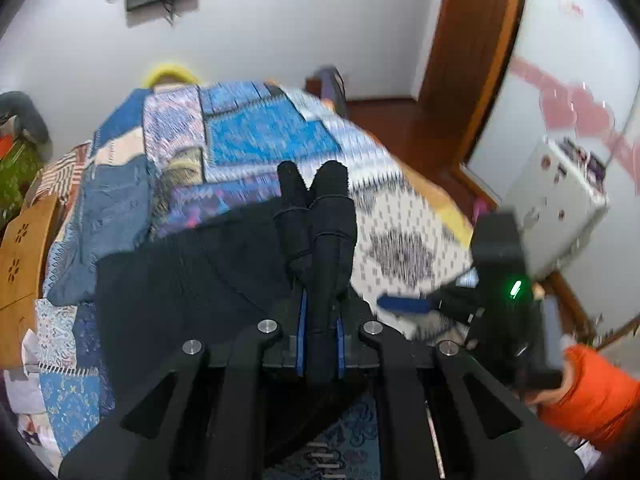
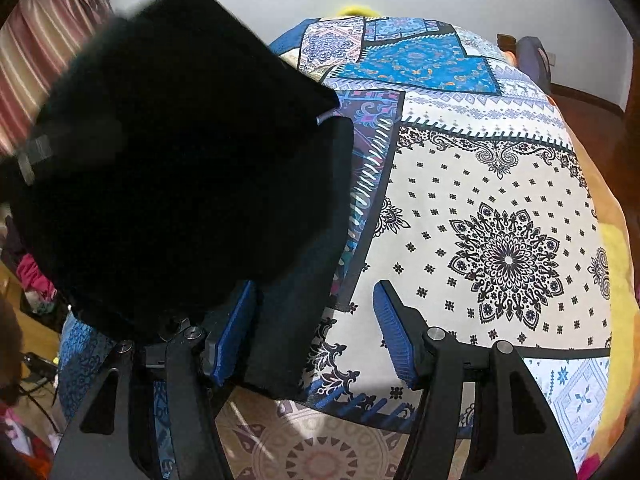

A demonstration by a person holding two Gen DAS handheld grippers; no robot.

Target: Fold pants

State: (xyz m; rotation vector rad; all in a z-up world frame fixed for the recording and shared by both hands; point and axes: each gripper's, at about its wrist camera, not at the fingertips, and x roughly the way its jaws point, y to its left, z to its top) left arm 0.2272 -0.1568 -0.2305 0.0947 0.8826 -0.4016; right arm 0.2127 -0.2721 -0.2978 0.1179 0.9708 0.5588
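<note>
Here we read no writing on anything. Our left gripper has its jaws pinched tight on a bunched fold of the black pants, which drape over the patterned bed. Our right gripper stands wide open, its left finger touching the pants.

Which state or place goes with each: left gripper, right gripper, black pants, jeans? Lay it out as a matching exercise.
Things:
1. left gripper
2. right gripper
3. black pants
4. jeans

States or places:
A. fingers apart, nothing pinched between them
B. lying on the patchwork bedspread, partly lifted
C. shut on black cloth
D. lying on the bed beyond the black cloth, in no gripper

Pairs: 1-C, 2-A, 3-B, 4-D
</note>
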